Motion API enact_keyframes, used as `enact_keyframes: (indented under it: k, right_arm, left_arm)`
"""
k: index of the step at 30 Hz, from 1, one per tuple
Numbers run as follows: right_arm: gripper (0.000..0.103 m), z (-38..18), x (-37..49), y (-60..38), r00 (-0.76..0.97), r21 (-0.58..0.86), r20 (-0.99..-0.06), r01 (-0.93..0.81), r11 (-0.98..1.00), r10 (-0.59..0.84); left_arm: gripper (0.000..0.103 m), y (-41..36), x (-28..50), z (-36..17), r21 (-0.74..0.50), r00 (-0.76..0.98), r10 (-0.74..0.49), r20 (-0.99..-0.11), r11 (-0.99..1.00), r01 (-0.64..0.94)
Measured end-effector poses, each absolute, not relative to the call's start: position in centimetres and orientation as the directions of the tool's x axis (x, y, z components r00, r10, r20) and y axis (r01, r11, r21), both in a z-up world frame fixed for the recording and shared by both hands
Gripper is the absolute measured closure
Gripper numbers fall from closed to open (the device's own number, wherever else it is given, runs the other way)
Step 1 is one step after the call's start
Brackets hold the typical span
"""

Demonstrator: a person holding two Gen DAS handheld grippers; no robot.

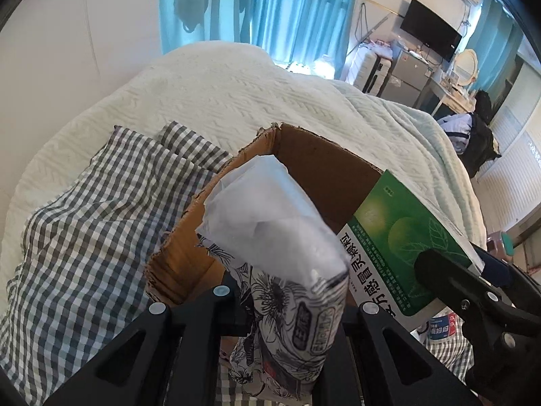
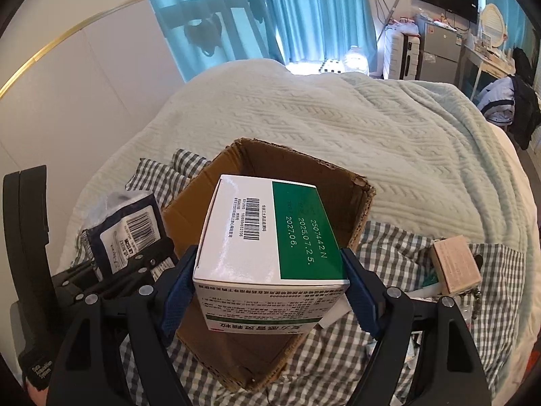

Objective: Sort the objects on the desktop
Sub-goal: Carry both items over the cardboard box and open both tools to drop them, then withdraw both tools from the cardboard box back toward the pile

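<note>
We hold the soft tissue pack (image 1: 287,280) — crinkly floral-printed plastic, a white sheet poking from its top — in the left gripper (image 1: 290,308), jaws closed tight on its sides. The right gripper (image 2: 270,291) has its blue-padded jaws clamped on the rigid, glossy green-and-white medicine box (image 2: 270,237). Both hang over the open corrugated cardboard box (image 2: 338,182) with ragged rims, which sits on a gingham cloth (image 1: 84,220) at the near edge of the bed, by the ribbed pale blanket (image 2: 372,125). Only the right wrist view shows the small pinkish carton (image 2: 456,264) on the cloth right of the box — and the medicine box's barcode.
</note>
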State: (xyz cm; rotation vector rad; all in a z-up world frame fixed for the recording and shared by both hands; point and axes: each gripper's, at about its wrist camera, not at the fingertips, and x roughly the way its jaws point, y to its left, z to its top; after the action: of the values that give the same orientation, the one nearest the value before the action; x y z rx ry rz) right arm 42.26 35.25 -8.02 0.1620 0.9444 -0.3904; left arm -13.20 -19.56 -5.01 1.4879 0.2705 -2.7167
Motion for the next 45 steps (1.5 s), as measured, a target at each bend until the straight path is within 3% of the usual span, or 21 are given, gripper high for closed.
enact_keyframes:
  k: [4,7,9,17,21,22,30,45]
  right_arm:
    - [0.022,-8.2,42.3,35.2,0.532,-0.010,-0.810,0.407,0.913,-0.246]
    - [0.011,-8.1,42.1,34.9,0.545,0.043,-0.805,0.450,0.892,-0.236]
    - [0.010,-7.8,41.9,34.8,0.554,0.072,-0.802,0.463,0.883,-0.225]
    - [0.010,-6.0,40.1,35.1,0.542,-0.032,-0.775,0.479,0.877,-0.324]
    - [0.010,-4.9,38.0,34.0,0.528,-0.065,-0.765,0.506,0.860,-0.369]
    - [0.010,-4.7,37.5,33.8,0.464,-0.063,-0.773,0.622,0.780,-0.433]
    - [0.010,-2.0,32.1,31.9,0.439,-0.110,-0.741,0.667,0.737,-0.508]
    - [0.010,-0.6,21.9,26.4,0.342,-0.145,-0.737,0.763,0.630,-0.584]
  left_arm:
    - [0.090,-19.9,-13.0,-4.5,-0.124,-0.568,0.038,-0.822,-0.986,0.113]
    - [0.069,-20.3,-12.9,-4.5,-0.153,-0.560,0.061,-0.826,-0.981,0.120]
    - [0.051,-20.3,-12.7,-4.4,-0.146,-0.554,0.055,-0.831,-0.982,0.121]
    - [0.033,-19.1,-12.1,-3.1,-0.128,-0.580,0.053,-0.813,-0.988,0.088]
    - [0.032,-18.0,-11.5,-2.4,-0.120,-0.593,0.056,-0.804,-0.990,0.070]
    - [0.032,-17.8,-11.2,-2.2,-0.122,-0.594,0.059,-0.802,-0.990,0.067]
    - [0.031,-15.2,-10.0,-0.8,-0.149,-0.614,0.078,-0.786,-0.987,0.064]
    - [0.027,-1.6,-9.0,-1.1,-0.166,-0.608,0.197,-0.769,-0.980,-0.108]
